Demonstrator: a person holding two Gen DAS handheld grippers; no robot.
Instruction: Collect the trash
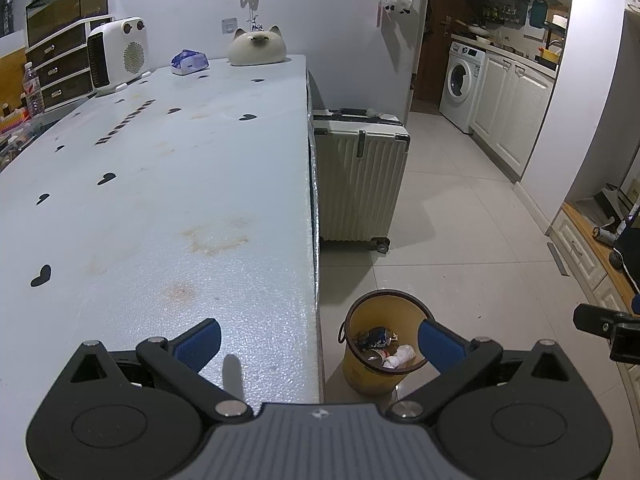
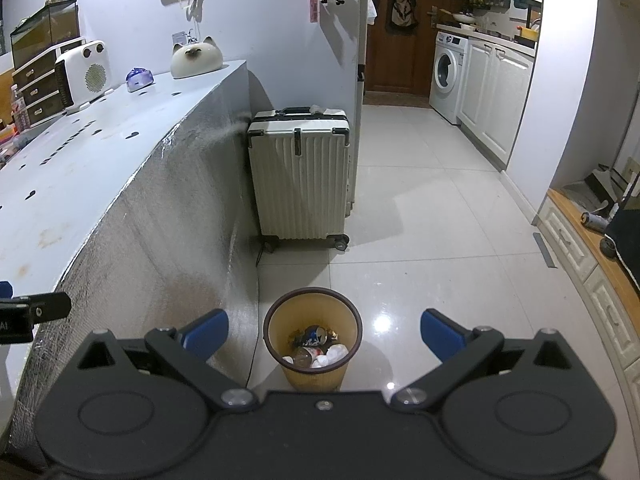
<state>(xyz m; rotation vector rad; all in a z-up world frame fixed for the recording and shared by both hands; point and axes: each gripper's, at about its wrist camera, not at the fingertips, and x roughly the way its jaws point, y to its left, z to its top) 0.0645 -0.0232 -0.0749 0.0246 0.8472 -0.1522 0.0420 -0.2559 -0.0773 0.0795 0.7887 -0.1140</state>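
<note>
Both tools empty. Left tool [image 1: 319, 346]: blue pads spread wide, nothing between them; left pad over the counter [image 1: 160, 184] edge, right pad over the bin [image 1: 352, 376]. Right tool [image 2: 324, 334]: blue pads likewise spread wide, nothing held, bracketing the bin in its view.

Landmark: bin, a yellow-tan round wastebasket with dark rim, standing upright on the tiled floor [image 2: 440, 248], just beside the counter's side wall. Inside the bin: crushed blue can [image 2: 316, 335], clear plastic bottle [image 2: 305, 356] lying on its side, crumpled white paper [image 2: 334, 354]. These items touch one another at the bottom of the bin. In the left view a small edge of the right tool shows to the right of the bin.

Beyond the bin, against the far wall and just beside the counter's end: white ribbed suitcase [image 2: 300, 180], upright on wheels. Left of the bin and above it: counter top, pale with black heart marks and brownish stains; its near stretch is bare. At the counter's far end, well apart from the bin: cat-shaped ornament [image 1: 259, 47], blue-and-white packet [image 1: 189, 62], white heater [image 1: 117, 54], small drawer unit [image 1: 60, 68] with a glass tank [image 1: 66, 6] on top. Far right beyond the bin: washing machine [image 2: 447, 74] and white cabinets [image 2: 496, 96].
</note>
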